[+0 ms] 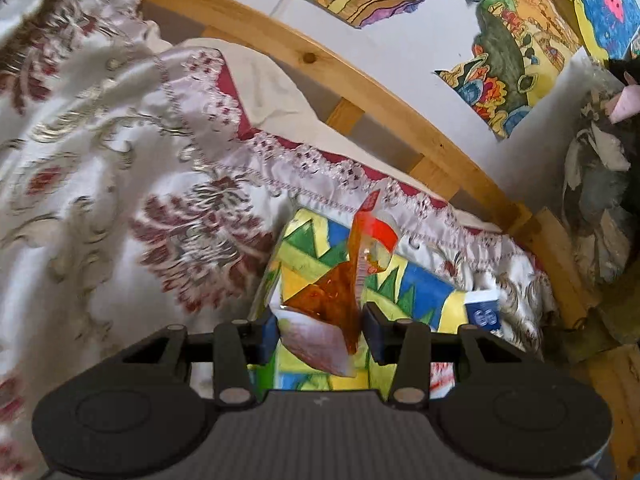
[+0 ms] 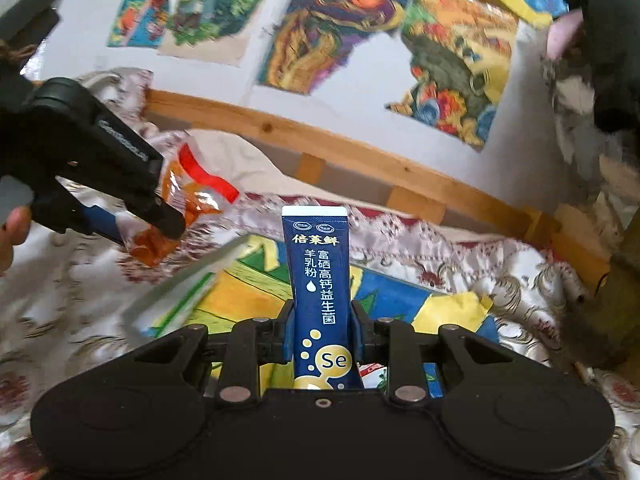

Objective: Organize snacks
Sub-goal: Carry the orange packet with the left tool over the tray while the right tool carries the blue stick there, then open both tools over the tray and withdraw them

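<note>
L tongs [image 1: 320, 326] 1 orange packet [image 1: 320, 300], R tongs [image 2: 319, 328] 1 blue sachet [image 2: 320, 280]

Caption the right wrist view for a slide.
Right gripper clamps a blue sachet upright, while the left gripper lifts an orange packet.

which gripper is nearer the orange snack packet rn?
Left. The left gripper is shut on the orange snack packet, lifted over the colorful sheet. The right gripper sits apart, shut on the blue sachet.
</note>
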`<state>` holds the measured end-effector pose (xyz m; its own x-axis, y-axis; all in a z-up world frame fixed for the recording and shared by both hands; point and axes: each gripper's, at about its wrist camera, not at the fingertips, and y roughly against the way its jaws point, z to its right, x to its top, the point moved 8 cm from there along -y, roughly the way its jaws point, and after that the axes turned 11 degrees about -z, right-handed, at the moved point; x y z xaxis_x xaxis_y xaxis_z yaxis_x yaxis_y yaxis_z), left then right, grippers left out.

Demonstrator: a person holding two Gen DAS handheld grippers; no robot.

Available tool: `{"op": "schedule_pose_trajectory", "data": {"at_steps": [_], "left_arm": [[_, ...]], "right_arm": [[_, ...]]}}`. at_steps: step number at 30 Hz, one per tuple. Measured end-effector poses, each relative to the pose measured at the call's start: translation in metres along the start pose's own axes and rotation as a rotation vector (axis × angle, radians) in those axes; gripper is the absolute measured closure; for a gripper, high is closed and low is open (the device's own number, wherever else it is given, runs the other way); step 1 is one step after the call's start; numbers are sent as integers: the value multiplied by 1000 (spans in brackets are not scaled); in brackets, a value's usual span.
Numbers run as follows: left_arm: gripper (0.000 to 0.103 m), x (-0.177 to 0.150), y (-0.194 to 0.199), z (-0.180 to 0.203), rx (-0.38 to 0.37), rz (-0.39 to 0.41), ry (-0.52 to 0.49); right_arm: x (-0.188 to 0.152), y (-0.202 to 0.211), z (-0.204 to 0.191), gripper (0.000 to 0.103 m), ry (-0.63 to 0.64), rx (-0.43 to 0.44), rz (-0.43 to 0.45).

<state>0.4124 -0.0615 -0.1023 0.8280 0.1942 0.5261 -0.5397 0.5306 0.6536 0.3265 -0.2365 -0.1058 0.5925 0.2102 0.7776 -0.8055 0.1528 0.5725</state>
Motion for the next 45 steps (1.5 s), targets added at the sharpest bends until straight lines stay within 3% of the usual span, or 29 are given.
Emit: {"op": "schedule_pose_trajectory", "data": {"at_steps": [4, 10, 16, 21, 25, 26, 31, 34, 36, 38, 45], "left_arm": [[56, 3, -32, -2, -9, -3, -19], [55, -6, -63, -9, 15, -80, -41], [54, -10, -67, -8, 71, -108, -84], [47, -15, -66, -2, 111, -131, -134], [30, -20, -61, -2, 120, -160, -118], [26, -21, -58, -2, 118, -159, -121], [18, -23, -22, 6, 164, -87, -146], [2, -23, 21, 6, 313, 58, -170], [1, -26, 53, 4, 415, 173, -189], [1, -33, 79, 3, 477, 228, -214], [1, -72, 130, -2, 541, 214, -216]], "right_arm": [[-1, -40, 2, 75, 15, 24, -61], [-6, -71, -3, 75, 67, 28, -132], [-9, -79, -2, 73, 78, 27, -166], [-13, -82, -3, 66, 67, 52, -205], [-14, -71, 1, 34, 35, 53, -198], [-14, -66, 4, 32, 26, 50, -193], [-10, -29, 26, 17, -65, 37, -138], [-5, 3, 42, 3, -163, 32, -53], [-4, 22, 48, 2, -212, 41, -17], [-4, 38, 52, 2, -240, 53, 0], [-13, 90, 42, 1, -255, 84, 35]]}}
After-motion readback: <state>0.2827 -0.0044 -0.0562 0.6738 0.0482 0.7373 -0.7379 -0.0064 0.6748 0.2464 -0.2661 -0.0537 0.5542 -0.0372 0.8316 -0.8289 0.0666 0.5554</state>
